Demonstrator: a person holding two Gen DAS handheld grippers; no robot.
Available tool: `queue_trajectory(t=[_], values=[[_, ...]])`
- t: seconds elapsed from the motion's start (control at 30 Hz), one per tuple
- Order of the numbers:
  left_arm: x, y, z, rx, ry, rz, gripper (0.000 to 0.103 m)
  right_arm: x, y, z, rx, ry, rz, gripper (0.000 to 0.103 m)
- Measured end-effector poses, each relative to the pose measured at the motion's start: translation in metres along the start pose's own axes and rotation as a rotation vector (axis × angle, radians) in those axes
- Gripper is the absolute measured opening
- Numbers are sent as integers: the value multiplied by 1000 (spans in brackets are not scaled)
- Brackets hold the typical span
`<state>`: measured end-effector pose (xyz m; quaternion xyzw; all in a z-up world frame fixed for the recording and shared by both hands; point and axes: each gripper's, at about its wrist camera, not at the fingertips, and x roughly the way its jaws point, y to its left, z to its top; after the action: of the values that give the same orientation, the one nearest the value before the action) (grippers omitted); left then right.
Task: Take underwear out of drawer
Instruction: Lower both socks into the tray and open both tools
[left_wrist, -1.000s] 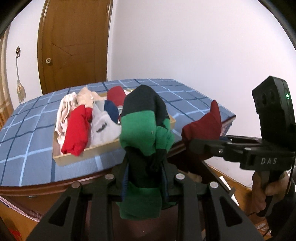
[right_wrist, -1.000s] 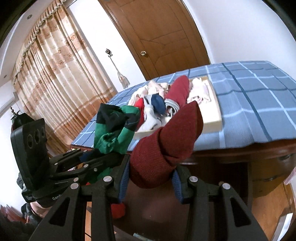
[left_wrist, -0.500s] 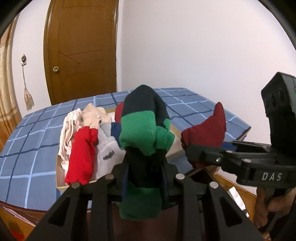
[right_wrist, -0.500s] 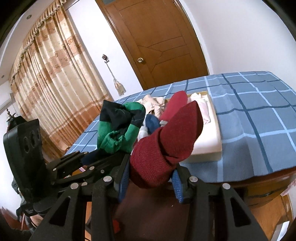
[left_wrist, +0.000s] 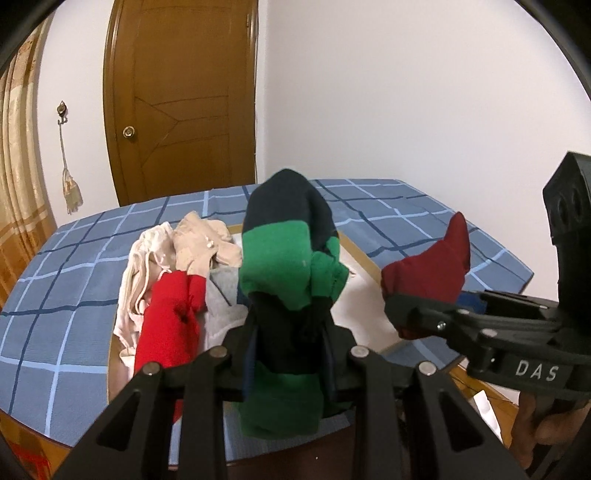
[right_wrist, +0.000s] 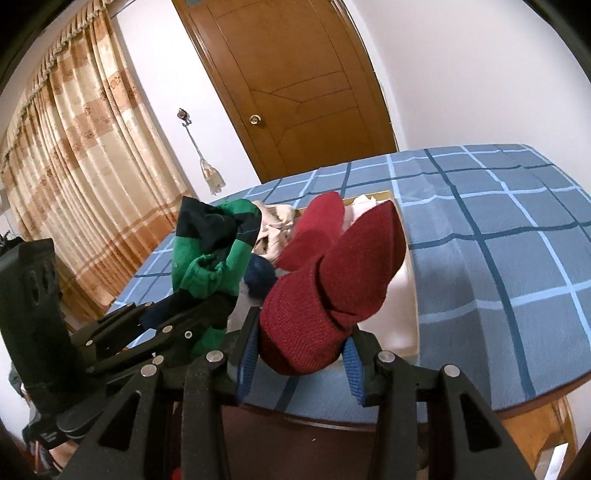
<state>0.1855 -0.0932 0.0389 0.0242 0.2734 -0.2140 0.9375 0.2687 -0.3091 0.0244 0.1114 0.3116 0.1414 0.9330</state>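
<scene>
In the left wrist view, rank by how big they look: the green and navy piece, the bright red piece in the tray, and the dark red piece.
1. green and navy piece, largest, though nearest the camera.
2. bright red piece.
3. dark red piece, smallest as seen; black fingers hide its lower part, so its true size is unsure.

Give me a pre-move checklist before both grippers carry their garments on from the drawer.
1. Left gripper shut on the green-navy garment: ok.
2. Right gripper shut on the maroon garment: ok, it fills the gap between the blue pads.
3. Both garments lifted clear of the drawer: ok.
4. Garments not tangled with each other: ok, a gap shows between them in both views.
5. Drawer emptied: not ok, a red piece and beige pieces remain.
6. Where the garments should be set down: cannot tell.
</scene>
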Motion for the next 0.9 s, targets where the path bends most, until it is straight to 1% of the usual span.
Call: queue_trajectory(t=[0.2, 0.4, 0.6, 0.9], values=[[16, 2, 2, -18, 17, 19, 27, 16, -4, 8, -1, 7, -31, 44], [30, 5, 0, -41, 38, 26, 27, 36, -9, 13, 1, 32, -55, 44], [39, 6, 0, -53, 41, 38, 27, 56, -14, 13, 6, 67, -85, 44], [57, 16, -5, -87, 66, 70, 27, 83, -17, 12, 1, 119, -116, 44]])
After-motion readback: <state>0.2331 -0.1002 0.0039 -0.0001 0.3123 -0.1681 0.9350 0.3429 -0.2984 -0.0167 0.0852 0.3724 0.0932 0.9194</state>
